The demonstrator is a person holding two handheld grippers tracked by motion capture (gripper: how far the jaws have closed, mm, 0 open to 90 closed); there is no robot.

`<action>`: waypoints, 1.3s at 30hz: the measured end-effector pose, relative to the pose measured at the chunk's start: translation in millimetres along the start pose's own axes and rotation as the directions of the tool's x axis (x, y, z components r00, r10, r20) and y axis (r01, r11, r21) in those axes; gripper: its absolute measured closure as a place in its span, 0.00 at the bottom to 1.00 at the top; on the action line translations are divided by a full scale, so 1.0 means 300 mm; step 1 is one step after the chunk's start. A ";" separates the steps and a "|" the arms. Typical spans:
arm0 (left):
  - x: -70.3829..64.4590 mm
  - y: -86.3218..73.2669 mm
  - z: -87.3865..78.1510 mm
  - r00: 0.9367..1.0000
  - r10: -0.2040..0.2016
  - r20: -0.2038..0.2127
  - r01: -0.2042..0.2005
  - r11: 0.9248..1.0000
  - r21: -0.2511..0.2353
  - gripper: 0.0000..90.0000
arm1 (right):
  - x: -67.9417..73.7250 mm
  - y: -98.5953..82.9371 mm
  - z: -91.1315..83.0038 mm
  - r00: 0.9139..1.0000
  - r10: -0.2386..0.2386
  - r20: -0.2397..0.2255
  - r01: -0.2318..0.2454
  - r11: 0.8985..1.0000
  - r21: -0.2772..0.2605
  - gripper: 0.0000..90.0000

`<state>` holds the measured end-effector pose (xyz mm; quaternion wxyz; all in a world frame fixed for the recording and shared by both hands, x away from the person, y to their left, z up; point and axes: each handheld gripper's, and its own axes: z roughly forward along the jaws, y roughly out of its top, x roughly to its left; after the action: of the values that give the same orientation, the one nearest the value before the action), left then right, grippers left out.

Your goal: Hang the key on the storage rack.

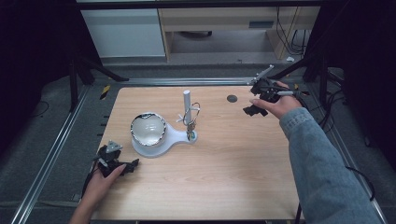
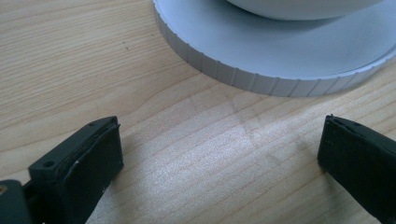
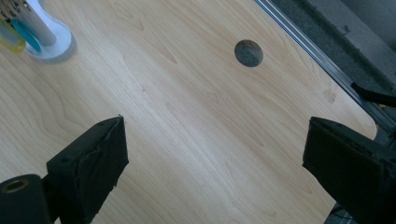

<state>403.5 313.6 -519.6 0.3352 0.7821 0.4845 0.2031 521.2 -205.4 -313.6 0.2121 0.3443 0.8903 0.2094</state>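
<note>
A white stand (image 1: 175,136) sits mid-table, with a shiny bowl (image 1: 148,129) on its round base and an upright white post (image 1: 187,101) carrying hooks and hanging keys (image 1: 190,126). My left gripper (image 1: 130,166) rests at the table's front left, just below the base, open and empty; the ribbed base rim (image 2: 243,77) lies right ahead of its jaws. My right gripper (image 1: 253,110) hovers over the back right of the table, open with nothing between its jaws. Its view shows bare wood, the post's foot (image 3: 49,44) and a yellow and a teal tag (image 3: 14,39).
A round dark hole (image 1: 232,98) is in the tabletop near the back right, also seen as the hole (image 3: 248,52) ahead of the right jaws. Metal rails (image 1: 56,149) run along the table's sides. Cabinets (image 1: 126,32) stand beyond the far edge.
</note>
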 end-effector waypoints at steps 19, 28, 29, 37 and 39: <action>-0.001 0.000 0.000 1.000 -0.001 -0.001 0.001 1.000 0.000 0.00 | 0.017 -0.181 0.032 1.000 -0.001 0.031 0.002 1.000 -0.017 0.17; -0.001 0.000 0.000 1.000 -0.001 -0.001 0.001 1.000 0.000 0.00 | 0.023 -0.268 0.080 0.999 0.006 0.044 -0.005 1.000 -0.017 0.20; -0.001 0.000 0.000 1.000 -0.001 -0.001 0.001 1.000 0.000 0.00 | 0.022 -0.276 0.088 0.999 0.004 0.043 -0.004 1.000 -0.016 0.20; 0.000 0.000 0.000 1.000 -0.001 -0.001 0.001 1.000 0.000 0.00 | 0.035 -0.322 0.142 1.000 0.006 0.026 -0.006 1.000 -0.015 0.20; 0.000 0.000 0.000 1.000 -0.001 -0.001 0.001 1.000 0.000 0.00 | 0.046 -0.346 0.163 1.000 -0.005 0.022 0.005 1.000 -0.009 0.20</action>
<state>403.3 313.5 -519.6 0.3348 0.7818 0.4851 0.2033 483.0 -254.6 -411.0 0.2240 0.3435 0.8877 0.2091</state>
